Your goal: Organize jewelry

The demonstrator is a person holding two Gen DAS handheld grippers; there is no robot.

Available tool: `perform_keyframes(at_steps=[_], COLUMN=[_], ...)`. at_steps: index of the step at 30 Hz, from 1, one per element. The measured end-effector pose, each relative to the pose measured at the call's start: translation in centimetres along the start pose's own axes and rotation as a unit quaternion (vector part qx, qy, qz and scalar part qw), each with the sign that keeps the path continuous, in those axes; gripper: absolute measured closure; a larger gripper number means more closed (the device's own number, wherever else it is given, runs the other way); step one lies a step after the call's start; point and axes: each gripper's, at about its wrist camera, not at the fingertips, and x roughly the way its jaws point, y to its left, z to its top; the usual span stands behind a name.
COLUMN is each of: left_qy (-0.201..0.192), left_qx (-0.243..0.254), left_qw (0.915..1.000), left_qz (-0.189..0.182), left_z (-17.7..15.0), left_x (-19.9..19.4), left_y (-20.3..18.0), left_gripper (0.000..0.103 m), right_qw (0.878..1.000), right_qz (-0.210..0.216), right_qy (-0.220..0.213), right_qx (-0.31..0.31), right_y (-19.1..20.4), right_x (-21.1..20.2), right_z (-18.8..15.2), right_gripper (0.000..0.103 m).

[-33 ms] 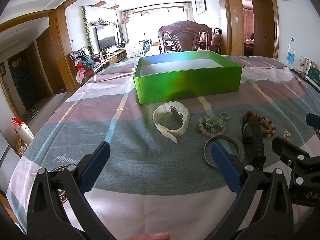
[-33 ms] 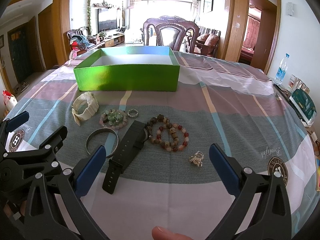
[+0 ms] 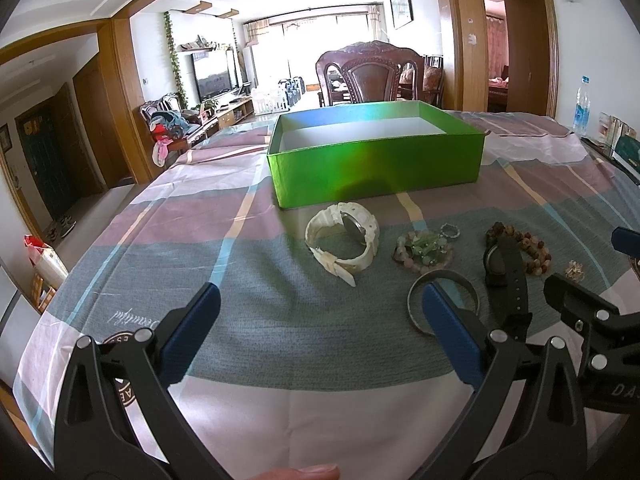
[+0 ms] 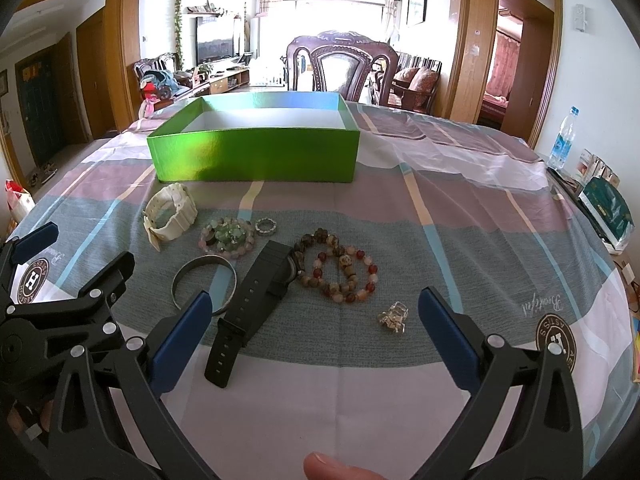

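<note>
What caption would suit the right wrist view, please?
Open right hand-held gripper above a black watch, bead bracelets and bangle before a green box.

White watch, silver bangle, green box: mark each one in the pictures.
white watch (image 3: 344, 240), left wrist view, on its round face.
silver bangle (image 4: 180, 276), right wrist view, on the band's left side.
green box (image 4: 256, 156), right wrist view, on its front wall.

In the right wrist view, the box is set at upper centre on the tablecloth; below it the jewelry is laid out in a row: strapped watch leftmost, bead cluster and ring beside it; bangle, long watch, bead bracelets and brooch are spread lower, toward the right.
</note>
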Motion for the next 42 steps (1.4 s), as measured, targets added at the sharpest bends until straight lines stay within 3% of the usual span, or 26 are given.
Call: perform_keyframes(at_steps=[13, 16, 18, 20, 23, 25, 29, 32, 35, 40, 41, 42], left_qy=[0.015, 0.027, 0.039, 0.050, 0.054, 0.051, 0.051, 0.052, 0.062, 0.074, 0.072, 0.072], left_qx=[0.002, 0.003, 0.007, 0.012, 0.020, 0.022, 0.026, 0.024, 0.016, 0.007, 0.009, 0.015], left_qw=[0.9999, 0.9996, 0.9991, 0.9987, 0.9983, 0.9981, 0.9973, 0.9972, 0.9971, 0.9967, 0.9965, 0.9958], left_qz=[0.002, 0.006, 0.012, 0.008, -0.012, -0.028, -0.046, -0.049, -0.042, -0.031, -0.041, -0.055], left_z=[-0.3, -0.3, -0.3, -0.4, -0.6, -0.6, -0.6, -0.6, -0.5, 0.3, 0.8, 1.3], left_x=[-0.1, 0.6, 0.9, 1.1, 0.9, 0.7, 0.7, 0.8, 1.3, 1.1, 0.7, 0.4], left_y=[0.5, 0.4, 0.4, 0.3, 0.2, 0.0, -0.4, -0.7, -0.5, 0.8, 1.2, 1.5], left_gripper=[0.003, 0.004, 0.004, 0.004, 0.004, 0.004, 0.012, 0.015, 0.015, 0.013, 0.011, 0.006], right_qw=[1.000, 1.000, 0.997, 0.996, 0.996, 0.996, 0.992, 0.991, 0.992, 0.981, 0.980, 0.979], right_qz=[-0.001, -0.025, -0.069, -0.085, -0.067, -0.055, 0.004, 0.014, -0.018, 0.015, 0.010, 0.010], right_qy=[0.001, 0.006, 0.014, 0.022, 0.051, 0.075, 0.127, 0.131, 0.119, 0.193, 0.200, 0.203], right_qx=[-0.001, -0.013, -0.031, -0.027, -0.007, -0.010, 0.008, 0.018, 0.034, 0.018, 0.006, 0.003], right_y=[-0.1, -0.2, -0.4, -1.3, -2.6, -2.7, -2.9, -3.3, -4.6, -5.5, -5.6, -5.7], right_x=[0.2, 0.8, 1.4, 1.9, 2.6, 3.2, 4.4, 4.3, 4.0, 4.6, 4.4, 4.1], right_z=[-0.1, 0.0, 0.3, 0.6, 0.6, 0.5, -0.3, -0.2, 0.2, 0.5, 1.1, 1.6], right_gripper=[0.003, 0.003, 0.003, 0.011, 0.032, 0.063, 0.076, 0.077, 0.076, 0.075, 0.073, 0.063])
